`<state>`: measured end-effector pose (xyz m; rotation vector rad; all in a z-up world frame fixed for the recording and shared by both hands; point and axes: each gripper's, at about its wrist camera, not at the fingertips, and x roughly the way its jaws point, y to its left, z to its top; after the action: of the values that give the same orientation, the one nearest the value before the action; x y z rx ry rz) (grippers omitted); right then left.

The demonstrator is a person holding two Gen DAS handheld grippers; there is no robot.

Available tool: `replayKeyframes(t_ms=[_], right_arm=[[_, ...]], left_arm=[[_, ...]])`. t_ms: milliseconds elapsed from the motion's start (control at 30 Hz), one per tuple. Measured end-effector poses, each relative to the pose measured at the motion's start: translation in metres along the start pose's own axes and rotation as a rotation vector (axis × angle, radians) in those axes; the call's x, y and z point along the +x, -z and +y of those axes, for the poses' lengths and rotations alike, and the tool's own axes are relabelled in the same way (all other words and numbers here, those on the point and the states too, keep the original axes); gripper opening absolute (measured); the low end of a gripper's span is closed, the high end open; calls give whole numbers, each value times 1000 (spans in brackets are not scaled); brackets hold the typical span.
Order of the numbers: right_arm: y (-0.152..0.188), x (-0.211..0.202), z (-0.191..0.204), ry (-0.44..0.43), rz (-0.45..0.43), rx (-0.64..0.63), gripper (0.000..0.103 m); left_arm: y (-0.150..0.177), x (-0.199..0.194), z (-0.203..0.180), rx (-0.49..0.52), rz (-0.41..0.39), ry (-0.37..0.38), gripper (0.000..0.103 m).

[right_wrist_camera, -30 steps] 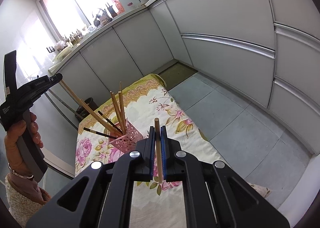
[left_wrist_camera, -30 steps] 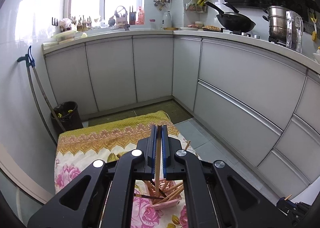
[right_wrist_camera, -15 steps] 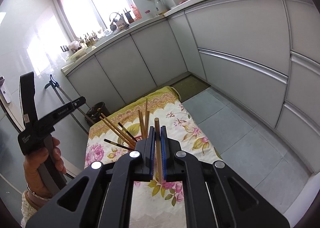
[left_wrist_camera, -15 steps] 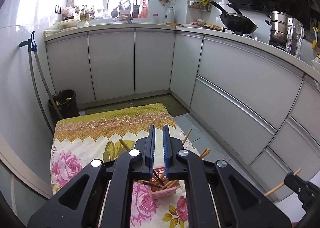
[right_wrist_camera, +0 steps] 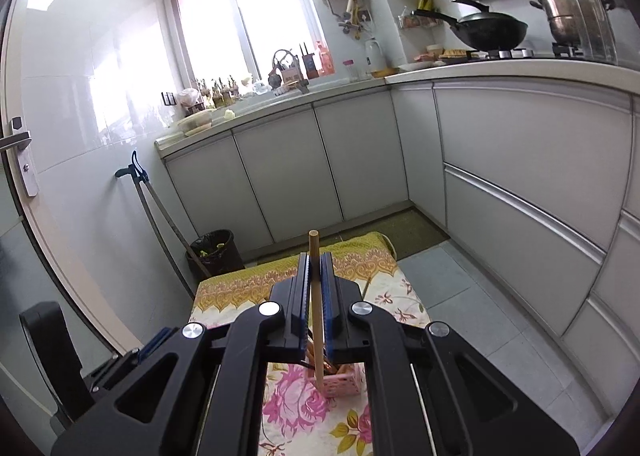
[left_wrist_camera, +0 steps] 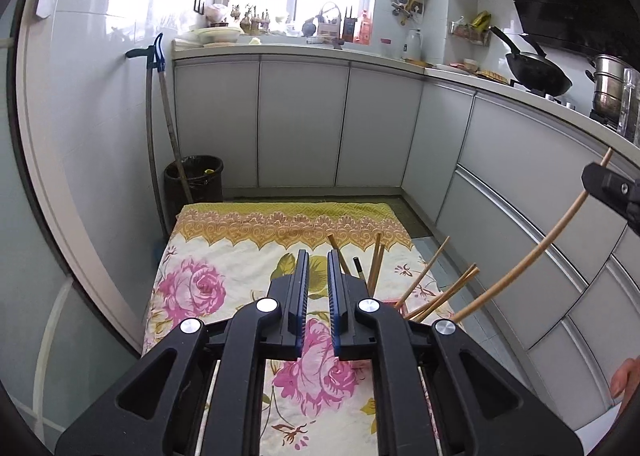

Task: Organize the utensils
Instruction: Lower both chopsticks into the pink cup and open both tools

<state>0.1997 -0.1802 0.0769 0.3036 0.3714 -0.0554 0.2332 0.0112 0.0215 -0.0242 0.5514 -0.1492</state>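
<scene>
The left gripper had its two fingers a narrow gap apart with nothing between them; only the flowered cloth showed through the gap. Just right of those fingers, several wooden chopsticks stood fanned out, their lower ends hidden behind the right finger's arm. Farther right, the right gripper entered from the frame's edge, a long chopstick slanting down from it toward the fanned bunch.

In the right wrist view, the right gripper was closed on that held chopstick, which ran upright between the pads, its blunt top poking just past the fingertips. Below the fingers, its lower end reached the pink perforated holder, which sat on the cloth with other chopstick ends visible inside. Beyond the fingertips lay the cloth's yellow patterned border, then the grey cabinet doors and a black bin off to the left.
</scene>
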Motion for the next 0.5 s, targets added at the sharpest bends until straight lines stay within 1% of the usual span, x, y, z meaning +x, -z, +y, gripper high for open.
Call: replayKeyframes(t_ms=[133, 300, 433, 500], right_arm=[[2, 23, 10, 21, -41, -26, 6], [22, 62, 8, 62, -40, -55, 6], [44, 96, 5, 87, -2, -79, 6], [54, 106, 5, 104, 18, -89, 6]], left_arm=[[2, 6, 9, -16, 1, -3, 9], [6, 17, 16, -22, 3, -12, 9], [14, 28, 21, -37, 19, -23, 9], [17, 30, 22, -40, 20, -39, 9]])
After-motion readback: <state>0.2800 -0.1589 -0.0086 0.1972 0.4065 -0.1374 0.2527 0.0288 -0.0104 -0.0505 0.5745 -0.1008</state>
